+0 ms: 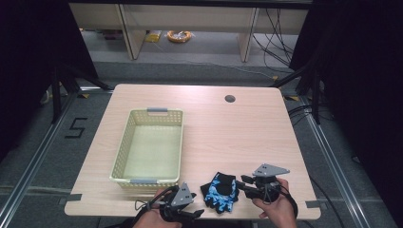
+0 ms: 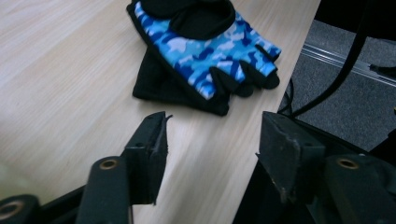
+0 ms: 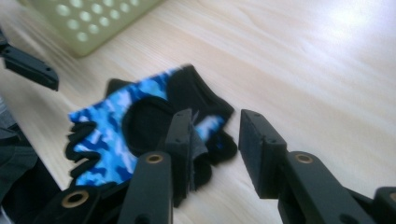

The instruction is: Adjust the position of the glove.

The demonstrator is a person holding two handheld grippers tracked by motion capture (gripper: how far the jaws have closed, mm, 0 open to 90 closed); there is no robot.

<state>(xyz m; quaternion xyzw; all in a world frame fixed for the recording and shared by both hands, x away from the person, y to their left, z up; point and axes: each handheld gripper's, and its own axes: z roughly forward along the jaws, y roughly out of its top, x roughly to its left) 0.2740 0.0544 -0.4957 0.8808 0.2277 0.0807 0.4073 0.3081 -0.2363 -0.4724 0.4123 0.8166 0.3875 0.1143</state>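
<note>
Left gripper [image 1: 197, 213] sits at the near edge of the surface [image 1: 237, 137], left of centre, pointed right toward the glove [image 1: 220, 191]. Jaws are spread wide with nothing between them; in the left gripper view the glove lies ahead of the tips, clear of both. Reads as a staged approach, not a grasp.

Right gripper [image 1: 242, 182] is on the other side of the glove, also near the front edge, pointed left. Jaws are open, gap narrower than the left's. In the right gripper view the cuff end of the glove sits right at its jaw tips, one jaw over the fabric edge; nothing clamped (contact with the cloth I can't confirm).

Glove: blue camo with black trim, fingerless, flat on the surface close to the near edge, between the two grippers, fingers toward the person. Flanking it from both sides suggests a two-point lift of limp fabric.

Farther back, left of centre: pale yellow perforated basket [image 1: 124, 142], empty, long side running away from the person. Probably the drop target, since the glove lies just beside its near right corner.

Cable hole [image 1: 230, 99] near the far edge.
</note>
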